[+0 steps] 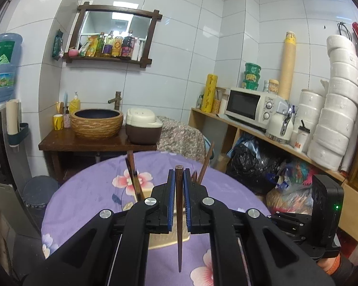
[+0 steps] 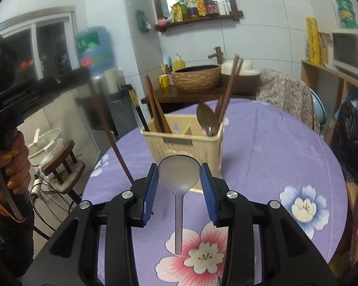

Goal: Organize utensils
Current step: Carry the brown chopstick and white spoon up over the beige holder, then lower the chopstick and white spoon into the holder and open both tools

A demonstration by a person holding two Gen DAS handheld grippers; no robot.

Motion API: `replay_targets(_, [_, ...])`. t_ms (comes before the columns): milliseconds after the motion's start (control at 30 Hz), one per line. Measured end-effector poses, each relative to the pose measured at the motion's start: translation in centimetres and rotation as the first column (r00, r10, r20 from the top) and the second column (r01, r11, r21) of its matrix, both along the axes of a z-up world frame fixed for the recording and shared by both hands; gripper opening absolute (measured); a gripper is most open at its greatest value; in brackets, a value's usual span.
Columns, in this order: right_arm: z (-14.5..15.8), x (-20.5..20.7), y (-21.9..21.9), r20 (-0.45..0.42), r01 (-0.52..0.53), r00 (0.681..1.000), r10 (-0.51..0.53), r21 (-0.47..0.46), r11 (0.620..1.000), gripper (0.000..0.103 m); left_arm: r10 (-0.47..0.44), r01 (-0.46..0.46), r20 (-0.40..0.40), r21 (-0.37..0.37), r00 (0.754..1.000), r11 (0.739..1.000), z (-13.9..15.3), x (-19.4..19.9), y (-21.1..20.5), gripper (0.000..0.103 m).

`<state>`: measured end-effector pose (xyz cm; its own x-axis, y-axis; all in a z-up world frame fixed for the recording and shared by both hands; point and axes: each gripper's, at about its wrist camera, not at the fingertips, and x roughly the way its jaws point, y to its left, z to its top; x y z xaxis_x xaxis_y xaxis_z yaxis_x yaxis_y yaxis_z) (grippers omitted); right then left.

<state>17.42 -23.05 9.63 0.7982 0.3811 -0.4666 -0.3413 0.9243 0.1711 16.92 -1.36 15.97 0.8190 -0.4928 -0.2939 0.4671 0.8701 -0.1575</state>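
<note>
Left wrist view shows the left gripper [image 1: 178,186] clamped tight on a slim dark-brown wooden chopstick [image 1: 179,217], its blunt end up between the blue pads [image 1: 171,197] and its pointed tip hanging free over the lilac flowered tablecloth [image 1: 88,202]. Seen from the right wrist, the right gripper [image 2: 179,181] holds a translucent grey plastic rice spoon [image 2: 179,186] by the edges of its bowl, handle dangling down. Just beyond stands the cream plastic utensil caddy [image 2: 182,144], already holding more brown chopsticks [image 2: 156,109] and a metal spoon [image 2: 206,119] in separate compartments. Both items look light and stiff; the chopstick is smooth and likely to swivel if pinched at one spot, so a grip near its thick end suits it, while the spoon's curved bowl edges could slip between flat pads. A person's left hand [image 2: 10,166] grips its tool's handle at the frame's left edge, and both tools point slightly downward toward the table.
</note>
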Motion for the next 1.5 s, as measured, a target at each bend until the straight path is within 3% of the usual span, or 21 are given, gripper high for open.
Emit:
replay_targets(233, [8.0, 2.1, 0.6, 0.223, 0.048, 0.974, -0.049, 0.007, 0.999, 0.037, 0.037, -0.03, 0.124, -0.059, 0.992, 0.998, 6.5, 1.5, -0.1, 0.008])
replay_targets(400, [10.2, 5.2, 1.5, 0.319, 0.142, 0.939, -0.132, -0.008, 0.99, 0.037, 0.122, -0.113, 0.197, -0.055, 0.973, 0.992, 8.2, 3.1, -1.1, 0.008])
replay_targets(600, [6.6, 7.7, 2.1, 0.286, 0.19, 0.941, -0.18, -0.008, 0.982, 0.037, 0.165, -0.168, 0.195, -0.001, 0.967, 0.986, 4.8, 5.1, -2.7, 0.008])
replay_targets(867, [1.1, 8.2, 2.4, 0.221, 0.208, 0.957, -0.19, -0.06, 0.976, 0.037, 0.138, -0.142, 0.106, 0.026, 0.985, 0.99, -0.6, 5.2, -3.1, 0.008])
replay_targets(1000, [-0.9, 8.1, 2.3, 0.189, 0.207, 0.963, -0.191, -0.072, 0.976, 0.037, 0.139, -0.146, 0.107, 0.061, 0.985, 0.987, -2.3, 4.7, -3.5, 0.008])
replay_targets(1267, [-3.6, 7.8, 2.4, 0.143, 0.21, 0.971, -0.194, -0.106, 0.972, 0.037, 0.153, -0.158, 0.062, 0.093, 0.986, 0.983, -5.1, 5.4, -3.4, 0.008])
replay_targets(1500, [-4.3, 7.7, 2.2, 0.142, 0.217, 0.969, -0.2, -0.113, 0.97, 0.038, 0.163, -0.169, 0.065, 0.104, 0.984, 0.98, -5.0, 5.1, -3.0, 0.008])
